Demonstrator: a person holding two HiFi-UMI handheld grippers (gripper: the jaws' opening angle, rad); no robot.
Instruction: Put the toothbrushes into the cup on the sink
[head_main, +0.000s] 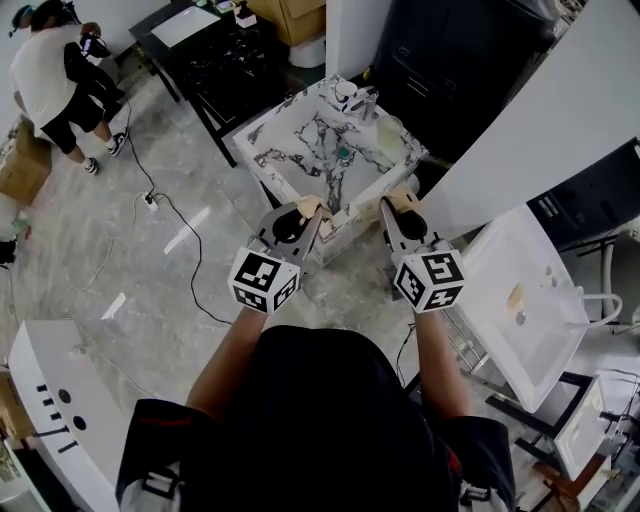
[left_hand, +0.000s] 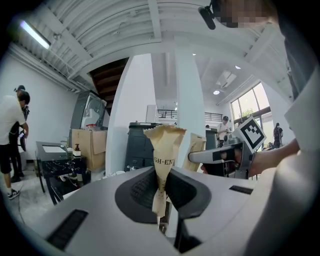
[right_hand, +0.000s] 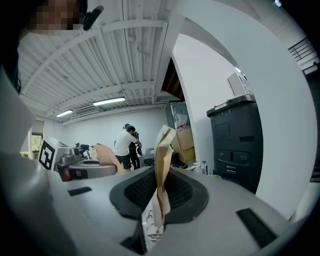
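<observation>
Tan paper packet (left_hand: 164, 145) clamped in L gripper (left_hand: 161, 195), 2nd packet (right_hand: 162, 155) clamped in R gripper (right_hand: 159, 195)

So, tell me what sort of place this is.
Probably a workshop or test studio, not a real bathroom: the marbled sink stands free on an open floor, a cable trails beside it, and cardboard boxes sit behind.

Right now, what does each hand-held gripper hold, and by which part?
The left hand-held gripper pinches a tan paper packet by its lower end, crimped top free. The right hand-held gripper pinches a second packet likewise.
</observation>
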